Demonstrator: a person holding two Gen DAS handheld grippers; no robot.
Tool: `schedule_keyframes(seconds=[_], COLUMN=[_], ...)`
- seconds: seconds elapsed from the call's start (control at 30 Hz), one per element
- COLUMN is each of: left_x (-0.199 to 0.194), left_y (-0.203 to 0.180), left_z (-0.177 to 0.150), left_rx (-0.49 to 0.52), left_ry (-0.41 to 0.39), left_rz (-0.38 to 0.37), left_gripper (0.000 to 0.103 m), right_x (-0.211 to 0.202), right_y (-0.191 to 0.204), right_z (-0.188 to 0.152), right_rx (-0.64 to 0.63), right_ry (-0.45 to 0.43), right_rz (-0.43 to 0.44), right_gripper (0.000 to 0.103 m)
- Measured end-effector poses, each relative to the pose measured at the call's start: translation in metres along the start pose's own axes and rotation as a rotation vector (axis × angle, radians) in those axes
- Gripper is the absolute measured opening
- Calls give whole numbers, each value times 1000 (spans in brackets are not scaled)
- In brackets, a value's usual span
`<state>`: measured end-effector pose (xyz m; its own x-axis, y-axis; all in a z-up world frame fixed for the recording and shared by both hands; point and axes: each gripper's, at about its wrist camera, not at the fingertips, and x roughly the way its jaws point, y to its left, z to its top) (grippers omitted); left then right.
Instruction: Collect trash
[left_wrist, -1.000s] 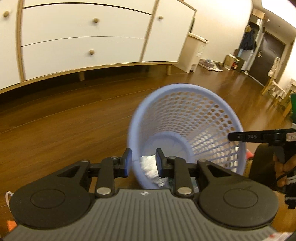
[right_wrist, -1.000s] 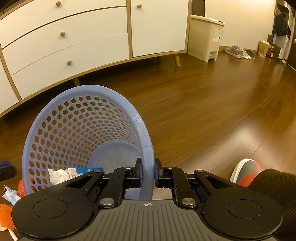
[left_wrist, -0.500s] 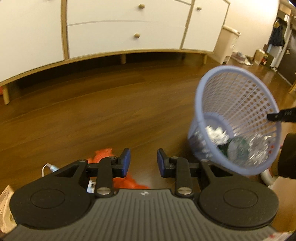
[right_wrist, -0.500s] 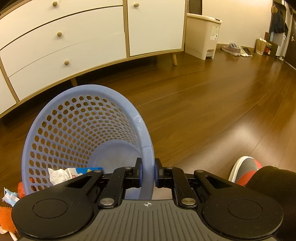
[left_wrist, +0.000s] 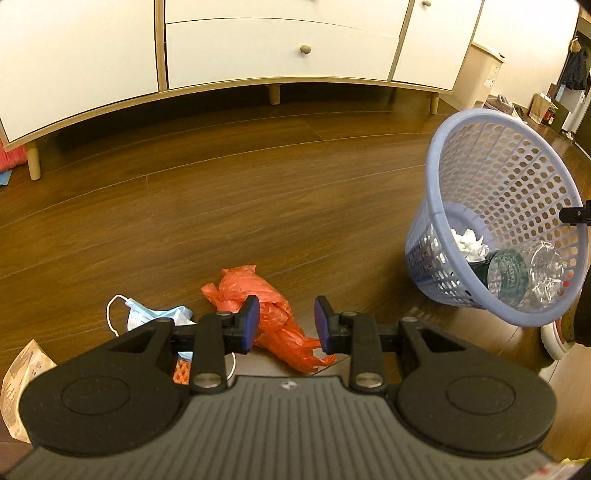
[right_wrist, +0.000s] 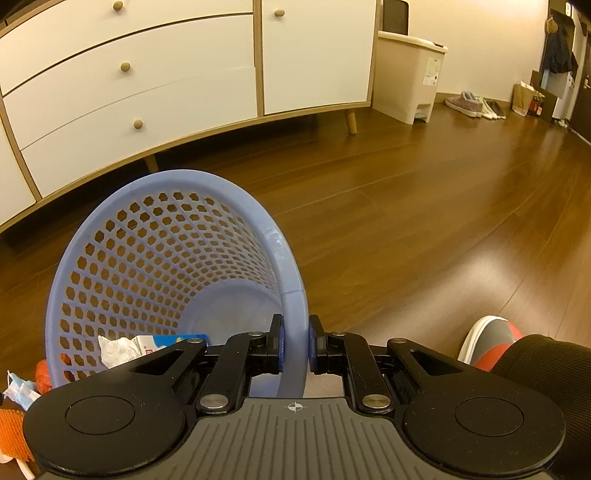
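Note:
A lavender perforated basket (left_wrist: 476, 155) (right_wrist: 110, 266) is tilted off the wooden floor, its mouth turned my way. My right gripper (right_wrist: 294, 341) is shut on the basket's rim. Inside lie crumpled white paper (left_wrist: 468, 242), a green-labelled clear bottle (left_wrist: 513, 273) and a small blue-and-white carton (right_wrist: 162, 341). My left gripper (left_wrist: 285, 325) is open and empty, low over a crumpled orange plastic bag (left_wrist: 269, 314) on the floor. A blue face mask (left_wrist: 155, 315) lies just left of the bag, partly hidden by the gripper.
A white sideboard on wooden legs (left_wrist: 258, 44) runs along the back. A beige pedal bin (right_wrist: 410, 74) stands right of it, with shoes (right_wrist: 472, 105) beyond. A brown paper packet (left_wrist: 22, 373) and orange netting (right_wrist: 13, 428) lie on the floor. A person's foot and dark trouser leg (right_wrist: 517, 354) are at right.
My left gripper has swung left, away from the basket's mouth, and down over the orange bag and mask. The right gripper keeps its hold on the tilted basket.

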<state>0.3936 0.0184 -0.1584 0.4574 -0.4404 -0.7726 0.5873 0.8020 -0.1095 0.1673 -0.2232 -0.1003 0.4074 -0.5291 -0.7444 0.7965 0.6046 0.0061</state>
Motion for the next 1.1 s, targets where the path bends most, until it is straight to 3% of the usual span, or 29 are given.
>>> schedule_keyframes(seconds=[0.57,0.67,1.1], left_x=[6,10,45], left_y=[-1,-1,-5], left_z=[0,-2,-15], left_rx=[-10,-17,-74], left_ry=[4,6,86], left_rz=[12,16,7], left_gripper=[35,41,50], right_x=[2,2,5], right_y=[-1,0,-6], right_z=[1,2,1], right_rx=[5,5,37], right_ry=[-1,-3,8], right_rz=[3,8,0], right_gripper=[9,9,9])
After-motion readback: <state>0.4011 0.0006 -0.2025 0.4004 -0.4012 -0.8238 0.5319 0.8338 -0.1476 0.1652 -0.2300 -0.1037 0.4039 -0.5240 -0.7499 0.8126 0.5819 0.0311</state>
